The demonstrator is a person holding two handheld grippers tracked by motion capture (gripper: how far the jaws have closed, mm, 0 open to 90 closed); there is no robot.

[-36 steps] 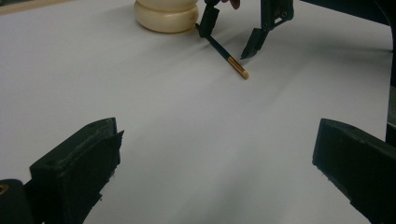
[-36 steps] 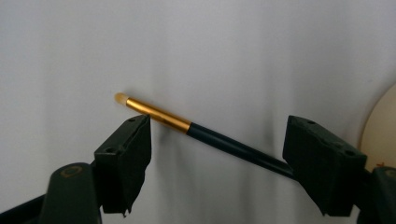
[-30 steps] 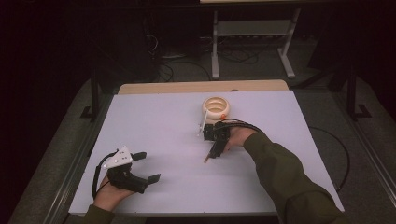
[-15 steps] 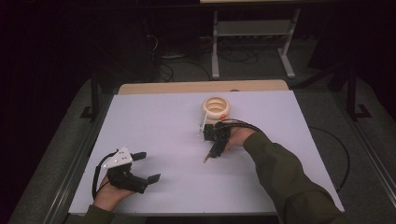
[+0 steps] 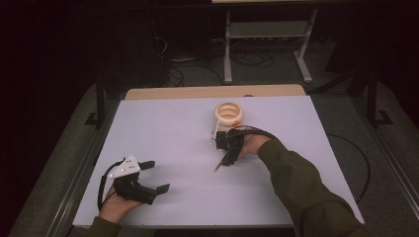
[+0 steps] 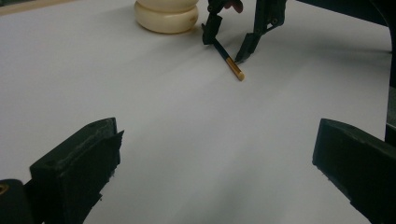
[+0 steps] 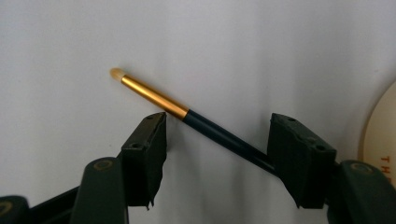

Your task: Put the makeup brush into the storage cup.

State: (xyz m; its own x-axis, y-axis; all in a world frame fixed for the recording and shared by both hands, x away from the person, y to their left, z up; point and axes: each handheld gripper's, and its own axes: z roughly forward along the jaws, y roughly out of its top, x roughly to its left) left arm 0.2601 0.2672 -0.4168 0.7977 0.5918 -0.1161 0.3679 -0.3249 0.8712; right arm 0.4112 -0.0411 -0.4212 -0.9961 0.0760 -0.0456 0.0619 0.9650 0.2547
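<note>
Plenty of bare white table (image 5: 163, 128) to the left and front of the right gripper (image 5: 228, 150), with the cream tape roll (image 5: 228, 114) just beyond it. Seen up close in the right gripper view: a makeup brush (image 7: 187, 113) with gold ferrule and dark handle, lying flat between jaws just now closing, half apart, not yet clamped. Left gripper (image 5: 148, 177) near the front-left edge, jaws wide apart, holding nothing.

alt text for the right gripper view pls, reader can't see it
The right gripper points its two black jaws down at a white table, with a slim brush lying slantwise between them. The brush has a gold ferrule, a dark blue handle and a pale tip; the jaws have just been closing but do not yet press it. A cream ring's edge shows at right.
</note>
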